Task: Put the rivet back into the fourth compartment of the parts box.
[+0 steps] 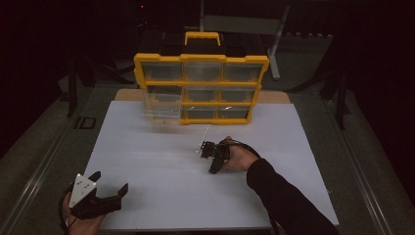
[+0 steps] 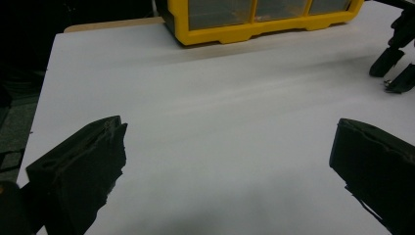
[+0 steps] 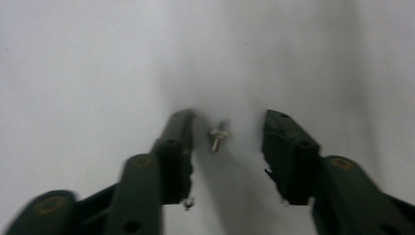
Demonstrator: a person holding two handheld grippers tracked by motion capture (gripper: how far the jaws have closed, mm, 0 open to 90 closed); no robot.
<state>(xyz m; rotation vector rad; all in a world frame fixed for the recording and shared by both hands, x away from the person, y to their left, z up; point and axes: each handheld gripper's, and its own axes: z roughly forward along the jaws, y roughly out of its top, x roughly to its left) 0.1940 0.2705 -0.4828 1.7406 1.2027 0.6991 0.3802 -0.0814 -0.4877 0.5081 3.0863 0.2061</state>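
A small metal screw [image 3: 218, 137] lies on the white board [image 1: 161, 196]. My right gripper [image 3: 228, 122] points down at the board, one jaw on either side of the screw, with a gap between the screw and each pad, so it is open. In the high view the right gripper [image 1: 208, 152] sits mid-board, just in front of the organizer. It also shows far off in the left gripper view [image 2: 395, 68]. My left gripper [image 1: 110, 181] rests at the near left corner, jaws wide open [image 2: 229, 127] with bare board between them.
A yellow-framed organizer [image 1: 201, 88] with clear drawers stands upright at the far edge of the board; one clear drawer [image 1: 161, 111] at its lower left is pulled out. The organizer's base [image 2: 254, 30] shows in the left gripper view. Dark floor surrounds the table.
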